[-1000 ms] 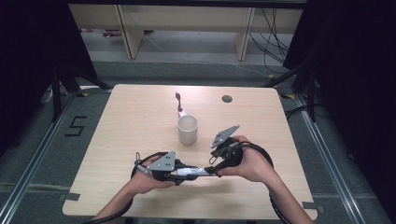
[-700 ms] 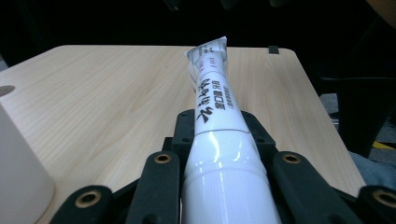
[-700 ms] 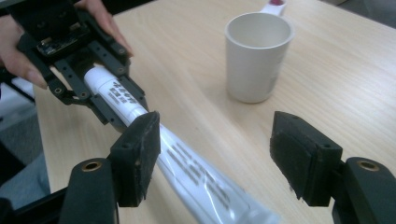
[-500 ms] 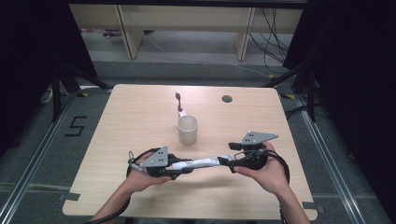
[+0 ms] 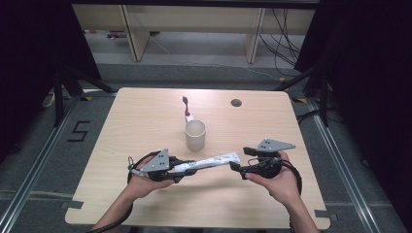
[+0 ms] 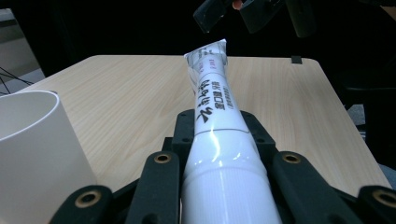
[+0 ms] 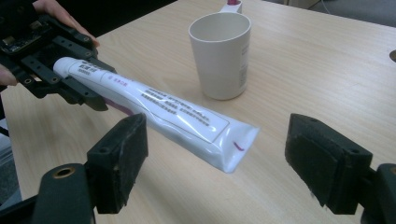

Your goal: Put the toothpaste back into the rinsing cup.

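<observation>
Tube (image 5: 209,163) sits clamped at its cap end in the left gripper (image 5: 170,167), crimped tail out level toward the right gripper (image 5: 235,167), whose jaws have just been opening wide, nothing between.

Premises: a recording lab or test station, not a home. A single light wooden table (image 5: 145,126) with a round cable hole (image 5: 236,103) stands at frame centre on a grey floor. Black curtains (image 5: 29,73) close off the left and right edges of the frame. Metal floor rails (image 5: 43,160) run along both sides of the table, and a "5" floor marking (image 5: 80,131) sits at middle left. Loose cables (image 5: 286,29) trail at upper right beside bare wooden shelving legs (image 5: 133,34) along the top.
</observation>
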Demonstrator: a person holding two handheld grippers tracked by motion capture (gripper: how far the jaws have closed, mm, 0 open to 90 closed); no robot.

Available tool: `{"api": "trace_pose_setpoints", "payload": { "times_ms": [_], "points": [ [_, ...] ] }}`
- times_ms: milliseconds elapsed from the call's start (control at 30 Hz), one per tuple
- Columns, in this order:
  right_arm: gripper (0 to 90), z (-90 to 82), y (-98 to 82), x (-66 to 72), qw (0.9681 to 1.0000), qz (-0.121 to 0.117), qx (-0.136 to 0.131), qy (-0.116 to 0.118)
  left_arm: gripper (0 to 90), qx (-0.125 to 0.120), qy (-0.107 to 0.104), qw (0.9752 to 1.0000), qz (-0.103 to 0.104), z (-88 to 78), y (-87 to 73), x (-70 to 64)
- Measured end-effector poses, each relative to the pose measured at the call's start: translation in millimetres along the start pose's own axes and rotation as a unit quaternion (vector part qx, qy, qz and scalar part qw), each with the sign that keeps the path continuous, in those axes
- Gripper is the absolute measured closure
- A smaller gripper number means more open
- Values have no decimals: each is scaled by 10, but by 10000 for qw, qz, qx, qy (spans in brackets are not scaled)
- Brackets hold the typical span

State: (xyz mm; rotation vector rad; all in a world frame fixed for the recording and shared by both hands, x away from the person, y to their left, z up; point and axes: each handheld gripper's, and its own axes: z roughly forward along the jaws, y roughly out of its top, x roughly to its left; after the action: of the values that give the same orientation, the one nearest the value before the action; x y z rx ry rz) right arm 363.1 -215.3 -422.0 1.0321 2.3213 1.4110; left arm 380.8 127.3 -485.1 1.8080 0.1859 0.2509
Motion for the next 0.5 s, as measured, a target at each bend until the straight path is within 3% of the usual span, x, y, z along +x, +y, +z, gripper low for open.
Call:
{"api": "trace_pose_setpoints", "payload": {
  "times_ms": [133,200,267,333,433,467,500],
  "points": [
    [218,0,-12,-15,10000,-59,-9,15,712,25,48,10000,27,-24,9,15],
    [223,2,-35,15,9998,175,89,72,711,-53,65,10000,10,-25,12,17],
    [227,48,-78,-5,9998,96,-23,154,711,-38,101,9999,12,-35,20,18],
    [225,69,-112,13,9995,270,9,156,712,-44,121,9999,37,-38,28,20],
    [223,86,-137,-7,9996,232,46,167,711,-53,117,9999,47,-37,31,24],
    [220,92,-150,14,9987,434,130,228,711,-62,129,9999,49,-36,33,25],
    [219,123,-165,-7,9991,337,89,241,711,-69,120,9999,41,-34,34,26]
  ]
}}
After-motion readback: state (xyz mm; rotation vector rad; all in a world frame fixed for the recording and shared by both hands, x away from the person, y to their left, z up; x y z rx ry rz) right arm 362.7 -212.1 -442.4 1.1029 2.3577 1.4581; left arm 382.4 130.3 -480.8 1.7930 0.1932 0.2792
